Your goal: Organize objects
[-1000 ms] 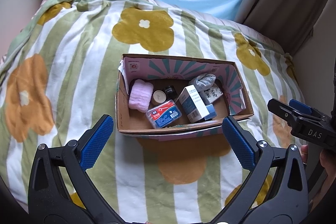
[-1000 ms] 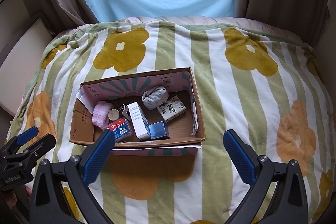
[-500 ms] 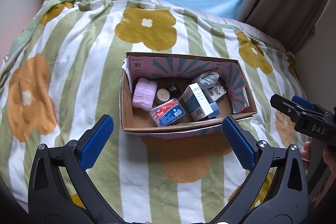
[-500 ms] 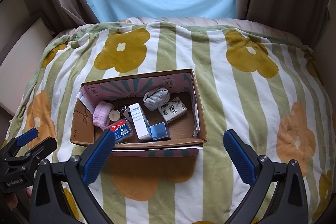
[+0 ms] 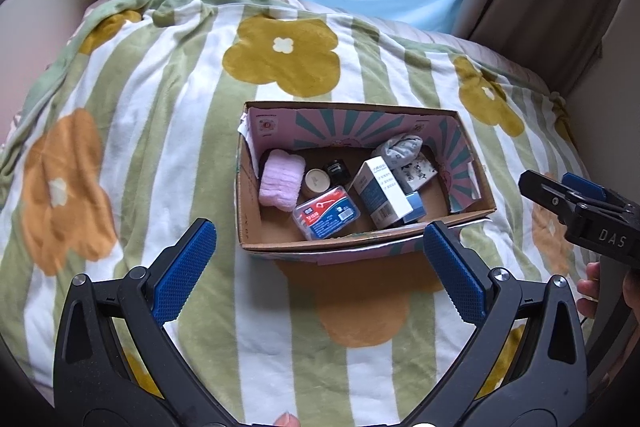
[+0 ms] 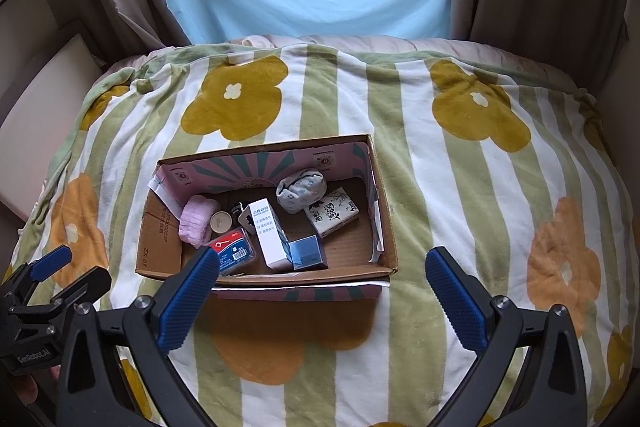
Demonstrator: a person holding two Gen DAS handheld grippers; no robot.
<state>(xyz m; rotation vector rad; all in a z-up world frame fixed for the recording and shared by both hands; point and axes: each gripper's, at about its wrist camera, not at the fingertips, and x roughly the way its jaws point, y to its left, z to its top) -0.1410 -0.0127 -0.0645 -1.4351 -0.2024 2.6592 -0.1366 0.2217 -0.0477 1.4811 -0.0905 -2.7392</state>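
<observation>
Seemingly late in the task, judging by how things lay. Left wrist view: left gripper [image 5: 320, 267] hovered released, jaws spread wide, holding nothing, just short of the box's near wall. The box [image 5: 360, 247] sat on the blanket [image 5: 140, 147], open-topped. Inside, from left: pink towel [image 5: 280, 183], small round jar [image 5: 316, 179], dark cap [image 5: 336, 169], blue-red case [image 5: 326, 213], white carton [image 5: 380, 193] leaning over a blue box [image 5: 415, 206], a sock ball [image 5: 400, 149] and a printed packet [image 5: 418, 171] at the right end. The right gripper [image 5: 560, 193] showed at the right edge, beside the box; its tips looked parted, nothing between them.

Right wrist view: right gripper [image 6: 320, 291] also released, jaws wide and empty, near the box [image 6: 384, 227] front. Same contents visible: towel [image 6: 196, 221], jar [image 6: 221, 221], case [image 6: 234, 253], carton [image 6: 268, 233], blue box [image 6: 307, 253], sock ball [image 6: 300, 189], packet [image 6: 332, 211]. Left gripper [image 6: 60, 275] sat at the lower left, apart from the box.

No loose item showed on the blanket in either view. Judgement: gathering looked done; at most, tidying the leaning carton inside remained.
</observation>
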